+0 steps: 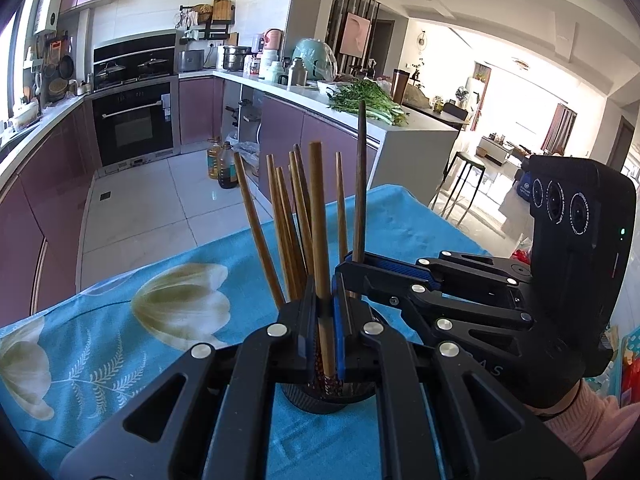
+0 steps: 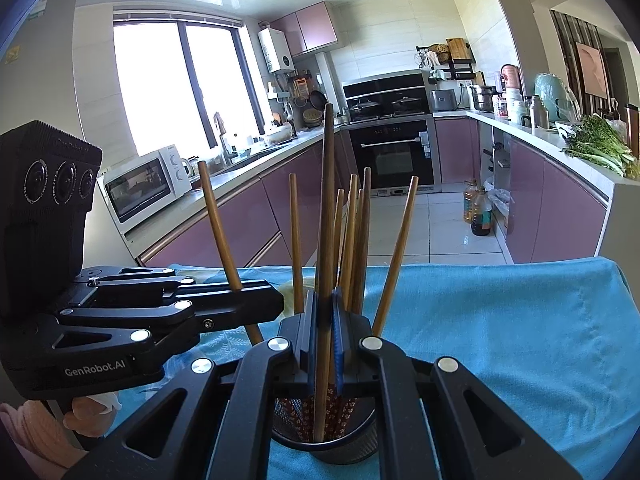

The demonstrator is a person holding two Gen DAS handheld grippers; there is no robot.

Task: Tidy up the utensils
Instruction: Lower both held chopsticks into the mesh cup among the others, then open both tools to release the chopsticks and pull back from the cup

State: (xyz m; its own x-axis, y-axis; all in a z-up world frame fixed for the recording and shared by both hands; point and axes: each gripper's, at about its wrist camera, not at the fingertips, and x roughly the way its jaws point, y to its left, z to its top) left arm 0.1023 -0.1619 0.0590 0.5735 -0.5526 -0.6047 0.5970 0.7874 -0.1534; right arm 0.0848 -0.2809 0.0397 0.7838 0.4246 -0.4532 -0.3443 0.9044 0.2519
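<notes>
Both hand-held grippers over the mesh holder (image 2: 344, 446) on the table (image 2: 520, 340): left hand-held gripper (image 1: 325, 320) and right hand-held gripper (image 2: 326, 320) each clamped on a chopstick (image 1: 320, 220) standing in it.

Kitchen background, non-task items.
Built-in oven (image 2: 394, 156) under stovetop pots; white microwave (image 2: 146, 186) on the counter; leafy greens (image 1: 370, 100); two oil bottles (image 2: 478, 208) on the tiled floor.
</notes>
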